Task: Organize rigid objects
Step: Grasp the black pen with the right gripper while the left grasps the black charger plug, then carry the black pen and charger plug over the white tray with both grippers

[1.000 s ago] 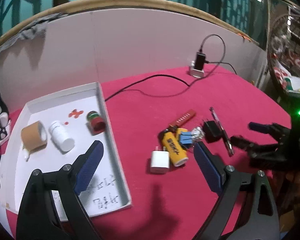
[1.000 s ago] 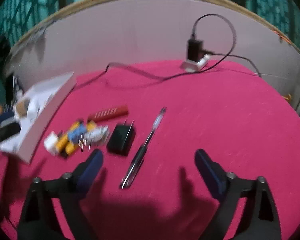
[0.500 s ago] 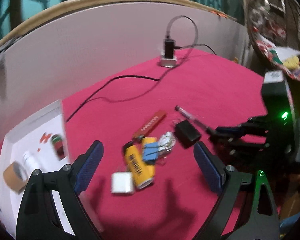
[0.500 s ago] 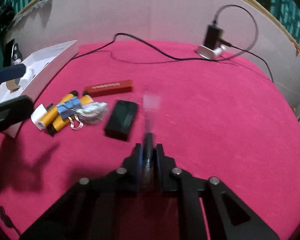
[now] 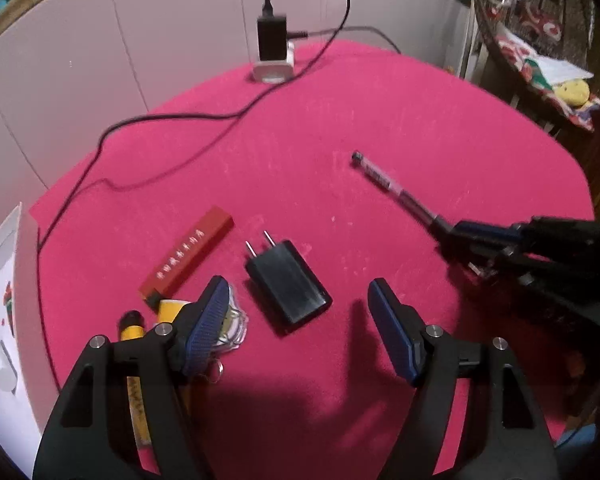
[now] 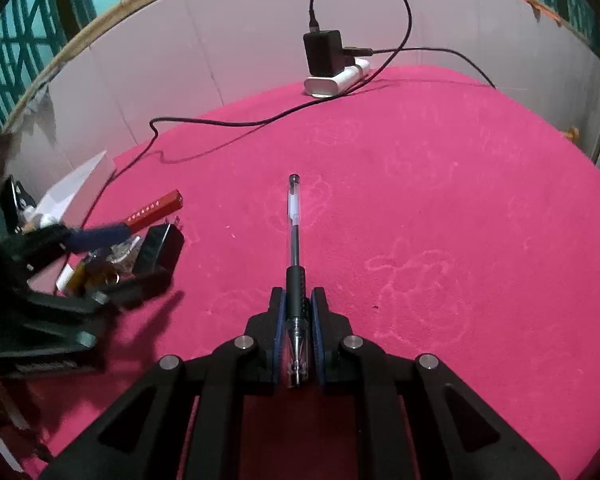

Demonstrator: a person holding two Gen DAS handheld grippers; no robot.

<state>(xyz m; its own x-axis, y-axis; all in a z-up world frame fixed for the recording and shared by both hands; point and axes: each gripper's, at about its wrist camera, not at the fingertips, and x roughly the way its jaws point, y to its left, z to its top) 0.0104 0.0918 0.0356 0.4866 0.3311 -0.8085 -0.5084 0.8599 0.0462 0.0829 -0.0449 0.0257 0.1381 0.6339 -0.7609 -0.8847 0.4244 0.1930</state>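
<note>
A black charger plug (image 5: 286,280) lies flat on the red tabletop (image 5: 380,120). My left gripper (image 5: 300,322) hovers over its near end, jaws closing; the plug lies between the fingers (image 5: 208,316) and the pads do not touch it. Left of it are a red box (image 5: 188,256), a yellow cylinder (image 5: 134,328) and a clear clip (image 5: 234,320), partly hidden by the left finger. My right gripper (image 6: 296,312) is shut on the grip end of a pen (image 6: 294,236), whose far end points away over the cloth.
A white tray (image 5: 22,280) with a white bottle stands at the left edge. A power strip with a black adapter (image 5: 272,60) sits at the back wall, and its cable (image 5: 172,116) trails across the cloth toward the tray. Clutter fills the far right beyond the table.
My left gripper moved right from the tray and pile to the black plug, and its jaws narrowed. My right gripper shut on the pen and holds it.
</note>
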